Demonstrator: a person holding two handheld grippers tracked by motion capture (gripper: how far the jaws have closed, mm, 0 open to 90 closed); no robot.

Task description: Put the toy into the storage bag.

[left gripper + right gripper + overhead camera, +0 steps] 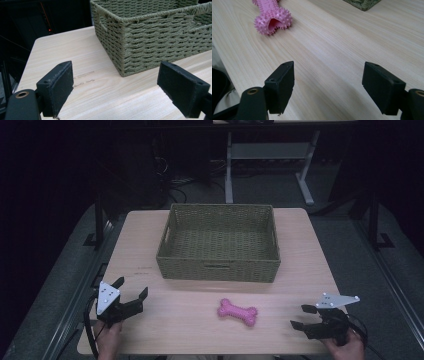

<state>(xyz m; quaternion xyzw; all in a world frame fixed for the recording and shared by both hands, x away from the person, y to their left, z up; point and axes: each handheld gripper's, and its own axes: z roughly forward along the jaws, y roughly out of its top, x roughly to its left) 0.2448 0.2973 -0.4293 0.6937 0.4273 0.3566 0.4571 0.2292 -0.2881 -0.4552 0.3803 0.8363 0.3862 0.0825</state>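
Note:
A pink spiky bone-shaped toy [238,312] lies on the wooden table [190,320] in front of a green woven basket [219,268]. The basket's inside looks empty. My left gripper [131,288] hovers at the table's near left corner, open, with nothing between its jaws; the basket's corner [130,45] stands ahead of it. My right gripper [303,317] is at the near right, open and holding nothing. One end of the toy [272,18] lies beyond its jaws, up and to the left in the right gripper view.
Beyond the far edge of the table stands a white metal table frame [270,155] on a dark floor. A cable [90,330] trails off the left gripper near the table's left edge.

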